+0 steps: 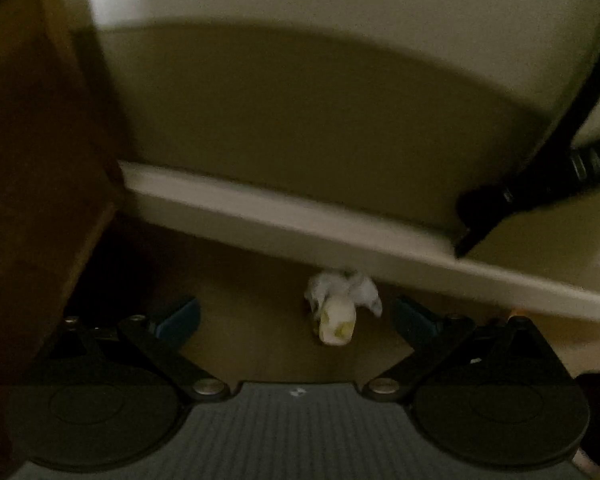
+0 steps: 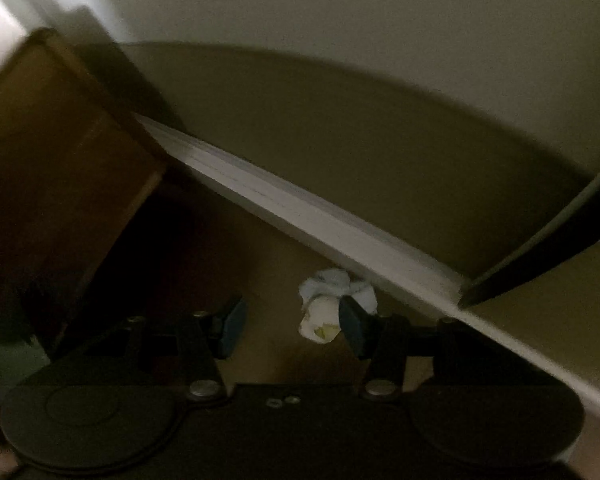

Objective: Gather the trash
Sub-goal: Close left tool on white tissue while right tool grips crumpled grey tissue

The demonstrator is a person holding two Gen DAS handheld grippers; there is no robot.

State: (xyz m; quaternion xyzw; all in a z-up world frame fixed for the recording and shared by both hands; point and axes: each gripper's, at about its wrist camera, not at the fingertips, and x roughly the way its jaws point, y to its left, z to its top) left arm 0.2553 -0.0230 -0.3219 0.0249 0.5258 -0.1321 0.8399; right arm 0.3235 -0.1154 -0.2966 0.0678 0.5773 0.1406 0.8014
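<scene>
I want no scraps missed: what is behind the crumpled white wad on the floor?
Right behind the crumpled white wad runs the white baseboard, with shadowed wall above. Whether the wad touches it is unclear. The floor under the wad is covered, and the dark corner beside the wooden furniture is unreadable.

Two cameras look down at one dim corner of the floor.

Each camera sits on a gripper and looks forward and down past its own two fingers, close to the floor. The left one faces the white baseboard [image 1: 284, 220] almost head-on. The right one is turned, so the baseboard [image 2: 300, 208] slants steeply. Both see the same crumpled paper [image 1: 338, 308] [image 2: 328, 308], the brown wooden furniture [image 1: 32, 152] [image 2: 60, 152] on the left and the wall.
</scene>
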